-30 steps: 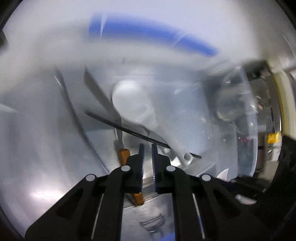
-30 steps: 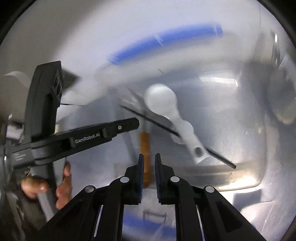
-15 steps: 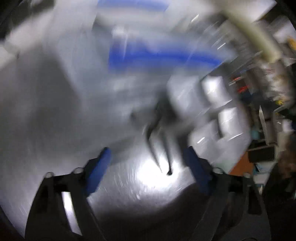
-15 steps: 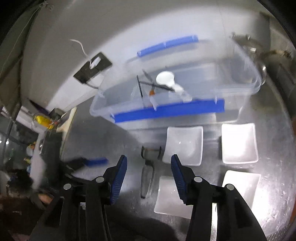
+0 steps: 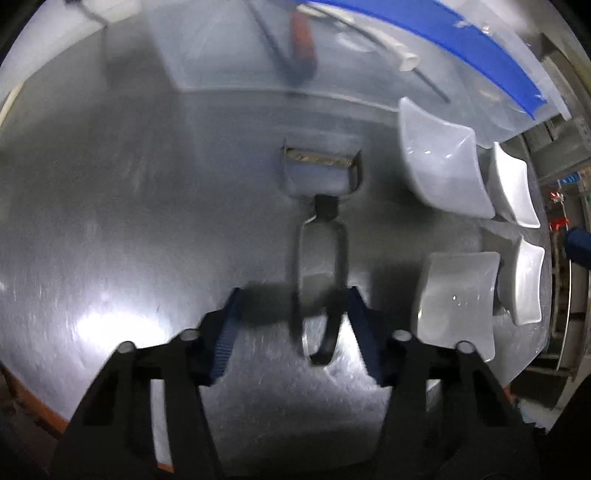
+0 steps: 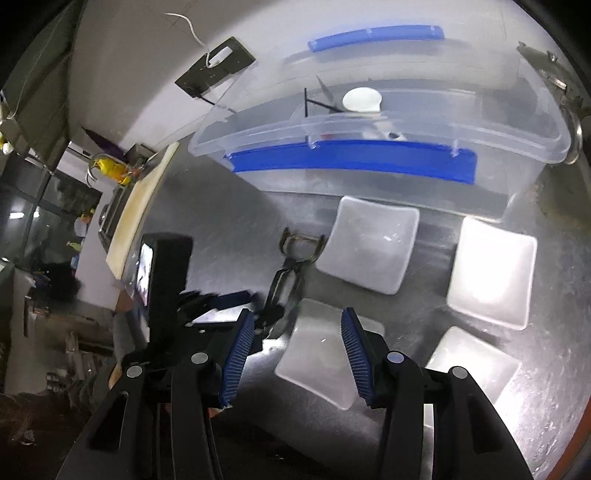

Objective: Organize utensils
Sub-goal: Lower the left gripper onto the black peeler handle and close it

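Observation:
A metal peeler (image 5: pixel 322 254) lies on the steel table, blade end toward the bin; it also shows in the right wrist view (image 6: pixel 291 258). My left gripper (image 5: pixel 293 314) is open low over the table, its fingers on either side of the peeler's handle end, not closed on it. My right gripper (image 6: pixel 297 332) is open and empty, held above a white square dish (image 6: pixel 325 358). The clear plastic bin (image 6: pixel 369 122) with blue handles holds a white spoon (image 6: pixel 362 99), an orange-handled knife (image 5: pixel 303 33) and black chopsticks (image 5: pixel 432 83).
Several white square dishes (image 6: pixel 369 247) (image 6: pixel 491 273) (image 5: pixel 443 173) sit on the steel table (image 5: pixel 129 221) right of the peeler, in front of the bin. A cutting board (image 6: pixel 136 206) stands at the left edge. A wall socket (image 6: pixel 216 68) is behind the bin.
Both grippers pulled back out of the bin and opened. The left one dropped down to the table around the peeler's handle; the right one now hovers over the dishes.

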